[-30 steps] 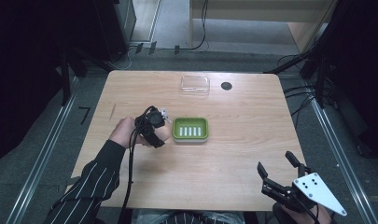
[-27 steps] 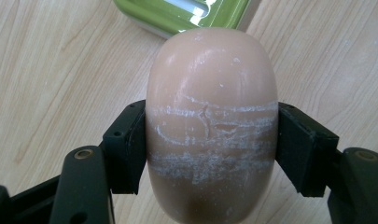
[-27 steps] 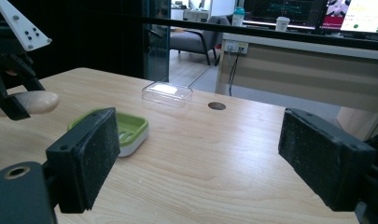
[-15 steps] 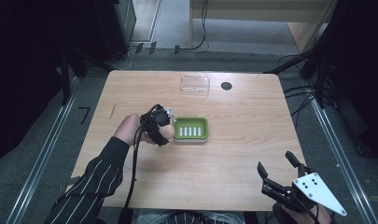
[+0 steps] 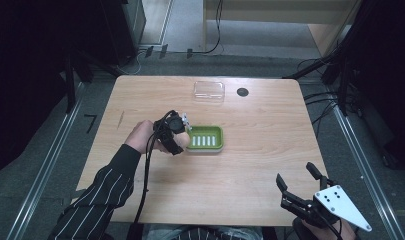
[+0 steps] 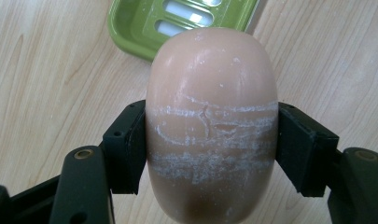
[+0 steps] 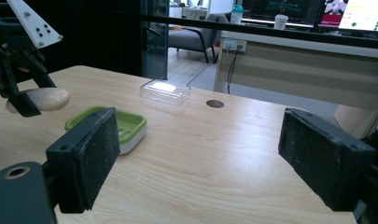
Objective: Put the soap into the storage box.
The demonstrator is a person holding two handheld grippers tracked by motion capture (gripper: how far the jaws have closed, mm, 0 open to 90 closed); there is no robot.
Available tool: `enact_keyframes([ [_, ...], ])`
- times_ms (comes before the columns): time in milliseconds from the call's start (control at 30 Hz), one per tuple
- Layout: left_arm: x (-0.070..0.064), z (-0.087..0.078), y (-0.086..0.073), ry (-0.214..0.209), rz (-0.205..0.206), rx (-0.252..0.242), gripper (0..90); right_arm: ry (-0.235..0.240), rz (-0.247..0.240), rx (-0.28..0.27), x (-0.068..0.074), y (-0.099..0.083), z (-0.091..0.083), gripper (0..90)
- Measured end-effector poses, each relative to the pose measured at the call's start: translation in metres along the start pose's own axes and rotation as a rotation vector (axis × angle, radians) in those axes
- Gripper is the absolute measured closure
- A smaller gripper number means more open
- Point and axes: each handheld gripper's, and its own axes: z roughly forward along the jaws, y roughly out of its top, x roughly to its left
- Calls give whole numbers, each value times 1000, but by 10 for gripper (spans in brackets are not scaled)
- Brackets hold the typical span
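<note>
At frame centre of the high view, on the wooden surface (image 5: 270, 150), a green soap dish (image 5: 206, 138) is seen, empty. Just left of it the left hand-held gripper (image 5: 176, 131) is clamped on a pink soap bar (image 6: 211, 116), held above the surface. Judged step: placing; the bar should be centred over the dish before release. At lower right, the right hand-held gripper (image 5: 296, 186) is held agape, idle.

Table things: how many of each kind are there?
Soap bar: 1, held in the left gripper
Green soap dish: 1
Clear plastic lid: 1
Grippers: 2, the right gripper holding nothing
Total: 5
</note>
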Motion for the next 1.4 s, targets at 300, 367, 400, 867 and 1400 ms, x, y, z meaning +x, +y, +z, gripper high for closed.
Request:
enact_keyframes([
  [300, 3, 3, 6, -7, 18, 0, 334, -10, 1, 4, -1, 0, -1, 132],
  [367, 2, 5, 8, -11, 20, -2, 335, -9, 2, 5, -2, -1, -2, 132],
  [400, 2, 5, 9, -9, 24, -1, 335, -9, 2, 5, -2, -1, -2, 132],
  [867, 6, 10, 27, -7, 56, -15, 335, -25, 8, 14, -6, -3, -2, 132],
  [1400, 6, 12, 36, 1, 105, -20, 335, -47, 13, 14, -7, -4, -10, 132],
])
